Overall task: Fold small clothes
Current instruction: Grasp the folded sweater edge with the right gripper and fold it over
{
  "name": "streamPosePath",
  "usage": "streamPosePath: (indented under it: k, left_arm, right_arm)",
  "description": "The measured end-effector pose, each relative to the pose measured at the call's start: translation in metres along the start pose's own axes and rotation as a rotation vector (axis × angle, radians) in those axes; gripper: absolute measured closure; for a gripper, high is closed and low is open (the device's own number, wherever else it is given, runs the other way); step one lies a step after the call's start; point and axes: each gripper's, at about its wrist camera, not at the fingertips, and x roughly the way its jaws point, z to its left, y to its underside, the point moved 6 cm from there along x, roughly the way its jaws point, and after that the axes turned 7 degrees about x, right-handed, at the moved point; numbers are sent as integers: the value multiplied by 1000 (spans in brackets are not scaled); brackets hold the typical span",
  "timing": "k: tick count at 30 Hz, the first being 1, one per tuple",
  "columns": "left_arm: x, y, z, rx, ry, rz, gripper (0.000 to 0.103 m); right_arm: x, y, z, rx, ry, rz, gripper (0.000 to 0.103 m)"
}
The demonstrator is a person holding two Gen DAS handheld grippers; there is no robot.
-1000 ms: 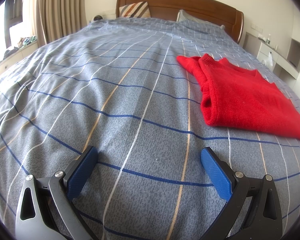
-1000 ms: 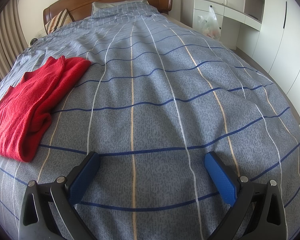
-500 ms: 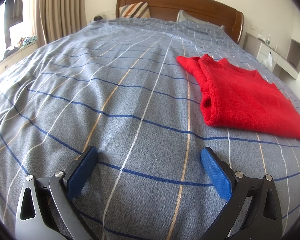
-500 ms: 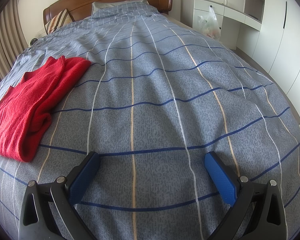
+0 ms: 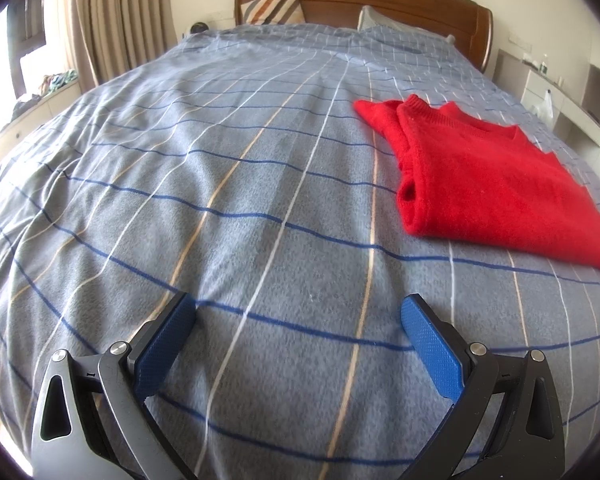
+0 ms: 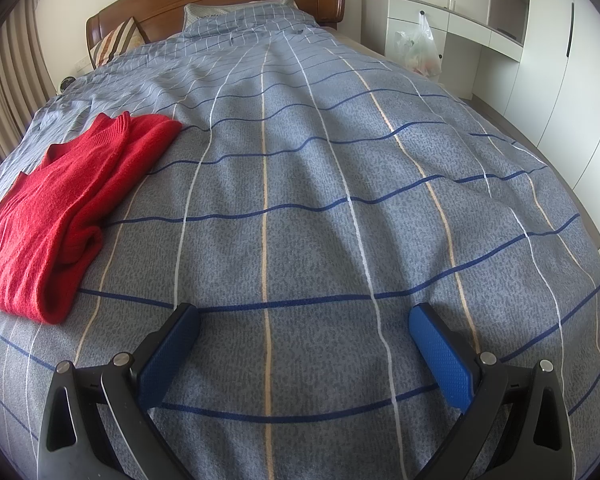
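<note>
Both tools, left tool [image 5: 298,334] and right tool [image 6: 304,338], are staying spread and empty, unmoved, the folded red sweater [image 5: 488,184] lying at two o'clock, apparently finished.

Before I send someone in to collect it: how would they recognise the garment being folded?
Start at the large bed with the wooden headboard and blue-grey checked cover. On that cover lies a red knitted sweater, already folded flat with its ribbed neckline toward the headboard. It is the only garment and the only red thing there.
</note>
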Motion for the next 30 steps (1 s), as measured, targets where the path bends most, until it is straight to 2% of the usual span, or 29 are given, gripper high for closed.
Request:
streamPosePath:
  k: [3, 6, 9, 11, 12, 15, 16, 17, 19, 20, 23, 24, 25, 27, 30]
  left_arm:
    - [-19, 17, -12, 5, 54, -21, 1]
    - [-33, 34, -24, 32, 58, -42, 1]
    - [-42, 37, -30, 35, 89, -55, 1]
    - [-45, 32, -28, 21, 127, -75, 1]
    - [-46, 29, -25, 6, 139, -92, 1]
    - [-40, 26, -13, -50, 159, -107, 1]
    - [-36, 26, -12, -63, 164, -100, 1]
    - [-33, 26, -12, -65, 161, -95, 1]
    - [-29, 24, -13, -47, 141, -94, 1]
    - [-29, 26, -13, -35, 135, -95, 1]
    - [-30, 30, -18, -8, 122, -91, 1]
    - [-31, 32, -17, -4, 121, -91, 1]
    - [-33, 34, -16, -5, 122, -90, 1]
    - [-34, 36, -14, -15, 128, -89, 1]
    - [-32, 35, -10, -39, 134, -89, 1]
  right_arm:
    - [-1, 0, -1, 2, -1, -2, 0]
    - [2, -2, 3, 2, -1, -1, 0]
    - [4, -3, 4, 1, -3, 4, 0]
    - [8, -12, 9, -27, -28, 74, 0]
    - [4, -17, 13, -2, -79, 96, 0]
    - [-23, -40, 41, 203, -433, 93, 0]
    - [-26, -47, 54, 243, -518, 107, 0]
    - [-24, -53, 67, 254, -558, 120, 0]
    - [-7, -62, 93, 246, -568, 161, 3]
    - [6, -63, 104, 247, -572, 197, 8]
    - [46, -60, 127, 290, -559, 315, 36]
    - [52, -59, 132, 298, -546, 334, 69]
    - [54, -61, 138, 285, -528, 340, 93]
    - [43, -69, 150, 242, -490, 320, 93]
    - [5, -95, 186, 217, -561, 261, 93]
